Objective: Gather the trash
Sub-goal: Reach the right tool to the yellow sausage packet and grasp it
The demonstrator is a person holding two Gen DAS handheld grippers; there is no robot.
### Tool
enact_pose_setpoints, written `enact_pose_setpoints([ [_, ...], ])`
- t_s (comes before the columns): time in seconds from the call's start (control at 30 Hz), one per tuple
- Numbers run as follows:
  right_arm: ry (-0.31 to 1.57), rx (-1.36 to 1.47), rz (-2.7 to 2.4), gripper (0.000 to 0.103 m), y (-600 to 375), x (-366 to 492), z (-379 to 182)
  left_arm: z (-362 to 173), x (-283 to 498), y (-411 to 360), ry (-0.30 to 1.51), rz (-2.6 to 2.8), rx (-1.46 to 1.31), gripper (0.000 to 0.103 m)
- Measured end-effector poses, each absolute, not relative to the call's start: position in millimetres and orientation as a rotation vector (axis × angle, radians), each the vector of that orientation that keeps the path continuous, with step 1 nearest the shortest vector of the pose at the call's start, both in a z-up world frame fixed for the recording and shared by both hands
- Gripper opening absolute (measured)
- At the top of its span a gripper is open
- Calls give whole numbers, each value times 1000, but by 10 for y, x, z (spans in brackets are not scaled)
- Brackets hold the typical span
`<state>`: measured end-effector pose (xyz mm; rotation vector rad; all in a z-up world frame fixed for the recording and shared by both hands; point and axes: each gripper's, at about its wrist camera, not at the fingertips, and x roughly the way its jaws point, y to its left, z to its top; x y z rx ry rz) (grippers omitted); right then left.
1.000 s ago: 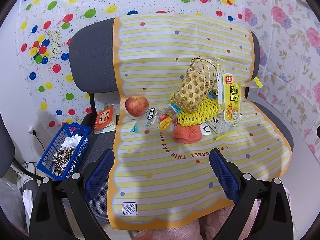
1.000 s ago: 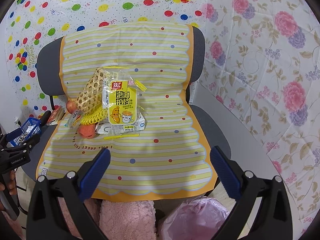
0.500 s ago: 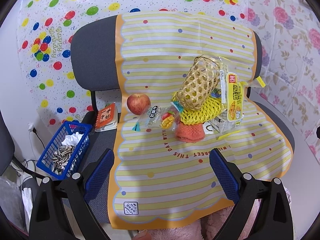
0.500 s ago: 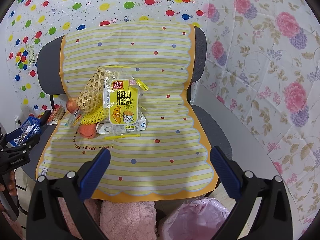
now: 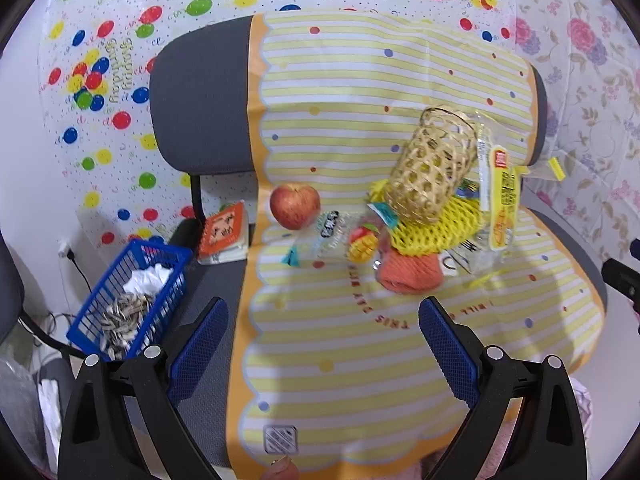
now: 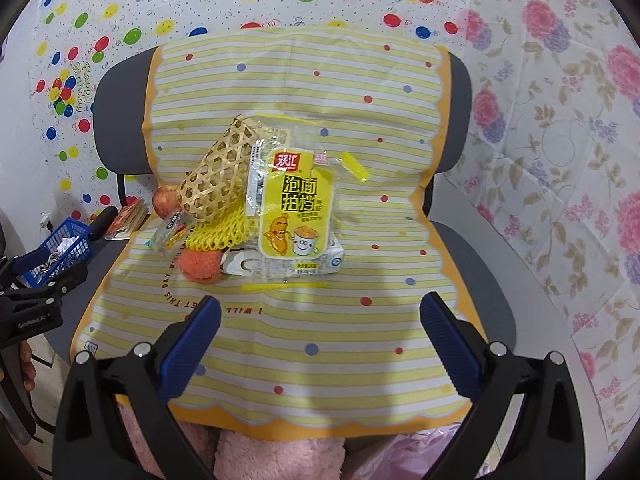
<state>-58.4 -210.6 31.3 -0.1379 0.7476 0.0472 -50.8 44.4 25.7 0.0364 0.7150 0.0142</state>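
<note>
A pile of items lies on the striped yellow cloth (image 6: 320, 332) over the grey chair seat. On top sits a yellow snack packet (image 6: 296, 208), seen edge-on in the left wrist view as the same packet (image 5: 504, 196). Beside it lie a woven bamboo basket (image 5: 432, 172) on yellow foam netting (image 5: 436, 228), an orange knitted piece (image 5: 412, 276), a clear fruit-print wrapper (image 5: 352, 236) and an apple (image 5: 294, 206). My left gripper (image 5: 322, 328) is open, short of the pile. My right gripper (image 6: 320, 326) is open too, in front of the packet.
A blue mesh basket (image 5: 100, 320) with seed shells and crumpled paper stands at the chair's left side, next to an orange notebook (image 5: 224, 232). A pink plastic bag (image 6: 412, 456) lies below the chair's front edge. Balloon-print and flower-print sheets cover the walls behind.
Both grippers have moved a little closer to the pile, which sits larger and lower in each view. Both stay open, and nothing on the cloth has shifted.
</note>
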Motion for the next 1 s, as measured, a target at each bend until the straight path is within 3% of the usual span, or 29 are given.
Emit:
enact_pose_setpoints([
  [0.2, 640, -134, 36, 97, -1947, -286, 302, 248, -306, 502, 754, 13, 17, 95],
  [0.73, 654, -211, -19, 97, -1485, 584, 25, 144, 280, 458, 771, -13, 3, 95],
  [0.93, 658, -232, -114, 86, -1390, 849, -109, 92, 413, 365, 771, -20, 41, 95],
  [1.0, 656, -248, -144, 75, -1374, 884, -144, 104, 439, 342, 766, -19, 49, 95],
])
